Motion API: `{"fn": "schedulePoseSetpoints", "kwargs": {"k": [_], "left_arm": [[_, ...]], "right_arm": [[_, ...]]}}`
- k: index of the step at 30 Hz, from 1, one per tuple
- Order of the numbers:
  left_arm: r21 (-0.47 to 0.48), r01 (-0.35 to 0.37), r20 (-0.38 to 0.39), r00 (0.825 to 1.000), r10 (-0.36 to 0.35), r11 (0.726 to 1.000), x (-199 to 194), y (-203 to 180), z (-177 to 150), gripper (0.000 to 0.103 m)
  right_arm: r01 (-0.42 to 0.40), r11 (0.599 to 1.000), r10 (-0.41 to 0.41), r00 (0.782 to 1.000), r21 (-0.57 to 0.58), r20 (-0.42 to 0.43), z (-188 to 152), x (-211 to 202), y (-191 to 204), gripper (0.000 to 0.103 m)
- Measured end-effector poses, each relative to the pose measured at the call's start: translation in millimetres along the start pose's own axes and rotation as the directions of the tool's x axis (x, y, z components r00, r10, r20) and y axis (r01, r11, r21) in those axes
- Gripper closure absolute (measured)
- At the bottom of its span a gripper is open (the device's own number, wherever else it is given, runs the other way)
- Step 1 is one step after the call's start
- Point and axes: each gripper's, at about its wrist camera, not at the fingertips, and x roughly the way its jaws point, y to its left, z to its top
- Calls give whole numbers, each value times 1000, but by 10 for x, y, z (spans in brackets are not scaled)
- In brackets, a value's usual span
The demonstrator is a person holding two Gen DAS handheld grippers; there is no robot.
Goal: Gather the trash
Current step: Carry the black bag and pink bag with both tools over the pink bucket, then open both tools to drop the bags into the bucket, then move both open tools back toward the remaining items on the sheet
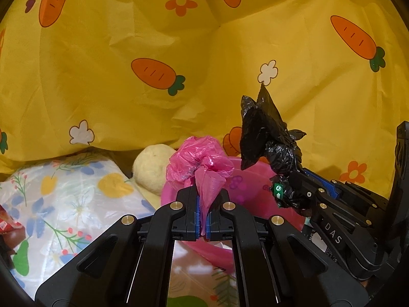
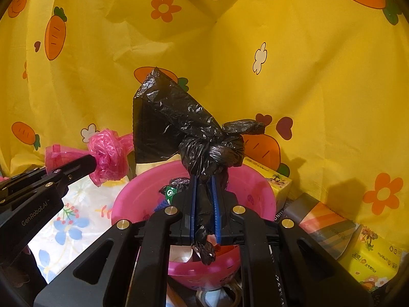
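Observation:
My left gripper (image 1: pixel 203 199) is shut on a crumpled pink plastic bag (image 1: pixel 202 163), whose bunched end sticks up past the fingertips. To its right my right gripper (image 2: pixel 203 186) is shut on a knotted black plastic bag (image 2: pixel 179 122) that stands up above the jaws. The black bag (image 1: pixel 265 138) and the right gripper (image 1: pixel 288 186) also show in the left wrist view; the pink bag (image 2: pixel 107 153) and the left gripper (image 2: pixel 88 162) show at the left of the right wrist view. Both bags hang over a pink basin (image 2: pixel 143 192), which holds a white cup and scraps.
A yellow carrot-print cloth (image 1: pixel 179 51) fills the background. A floral white sheet (image 1: pixel 64 199) lies at the left, with a cream round plush (image 1: pixel 150 166) behind it. Yellow tissue packs (image 2: pixel 370 261) and a striped box (image 2: pixel 324 220) sit right of the basin.

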Motion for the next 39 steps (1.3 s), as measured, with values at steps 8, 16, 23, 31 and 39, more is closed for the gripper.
{"fn": "schedulePoseSetpoints", "kwargs": {"k": [8,16,23,31,39], "left_arm": [[-2,28,-16,999,-28,1000,158,-4,-9,101],[-11,46,-31,998,-46,999,299,-1,-45,101],[-21,63,-47,997,-64,998,407,8,-83,101],[-25,88,-59,994,-89,996,469,-21,-123,98],[-55,54,-6,998,-55,997,342,80,-127,24]], "right_arm": [[5,1000,-5,1000,7,-6,-12,86,-30,91],[7,1000,-7,1000,12,1,-18,141,-50,91],[8,1000,-8,1000,17,-5,-25,207,-76,91],[18,999,-18,1000,35,-5,-17,259,-124,83],[34,997,-36,999,63,23,-27,185,-203,58]]}}
